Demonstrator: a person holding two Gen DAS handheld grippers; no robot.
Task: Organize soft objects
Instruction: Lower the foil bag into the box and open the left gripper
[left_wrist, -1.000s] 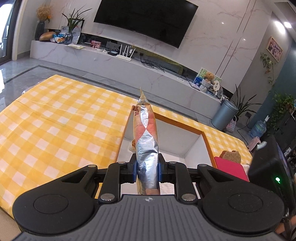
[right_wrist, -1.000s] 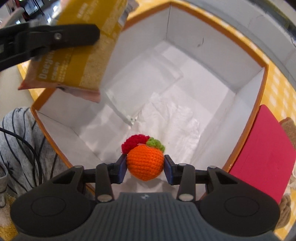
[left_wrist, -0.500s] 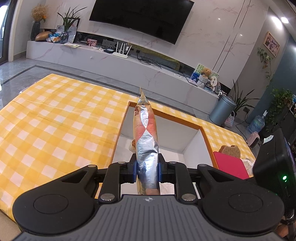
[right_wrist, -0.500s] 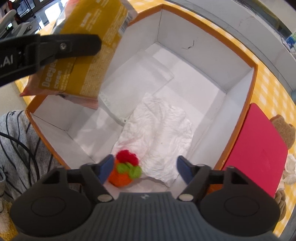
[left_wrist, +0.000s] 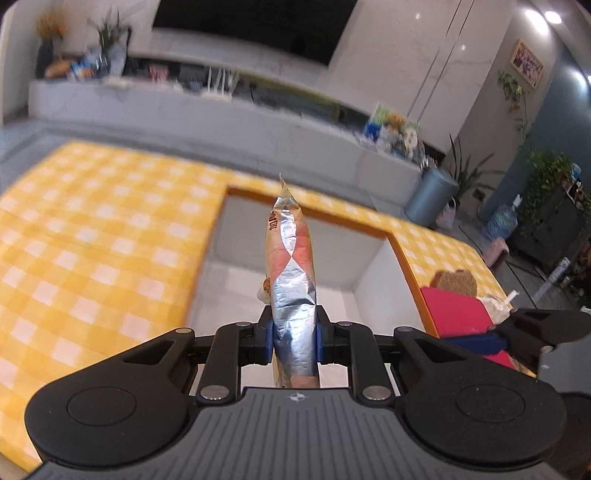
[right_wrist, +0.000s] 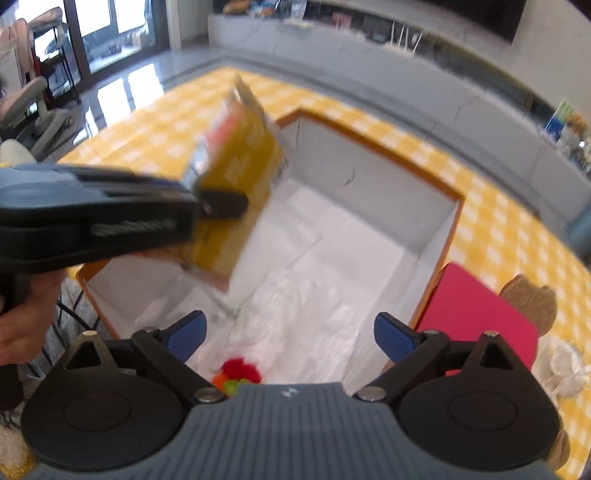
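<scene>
1. The step in hand looks like filling the white box (right_wrist: 436, 236) with the orange rim, which sits on the yellow checked tablecloth (left_wrist: 92, 240); one soft thing is already in, the other is on its way.

2. The right gripper (right_wrist: 290, 330) has just been opening and now stands spread wide with nothing between its pads; the crocheted orange toy (right_wrist: 236, 376) with its red and green tuft lies on the crumpled white paper (right_wrist: 295, 317) at the near end of the box floor, just under the gripper's body and partly hidden by it.

3. The left gripper (left_wrist: 294, 332) is pinching a foil snack bag (left_wrist: 291, 266) edge-on, its blue pads pressed against the bag's lower part; from the right wrist view the bag's mustard-yellow face hangs tilted over the box's near left corner, blurred.

4. Next, I judge, the left hand needs to bring the bag lower into the box, clear of the toy, and only then let go; the bag is light and floppy, so dropped from up there it may catch the rim.

5. Beside the box's right wall lie a red pad (right_wrist: 476, 314) and a brown plush (right_wrist: 532, 299), probably waiting their turn for the freed right gripper.
</scene>
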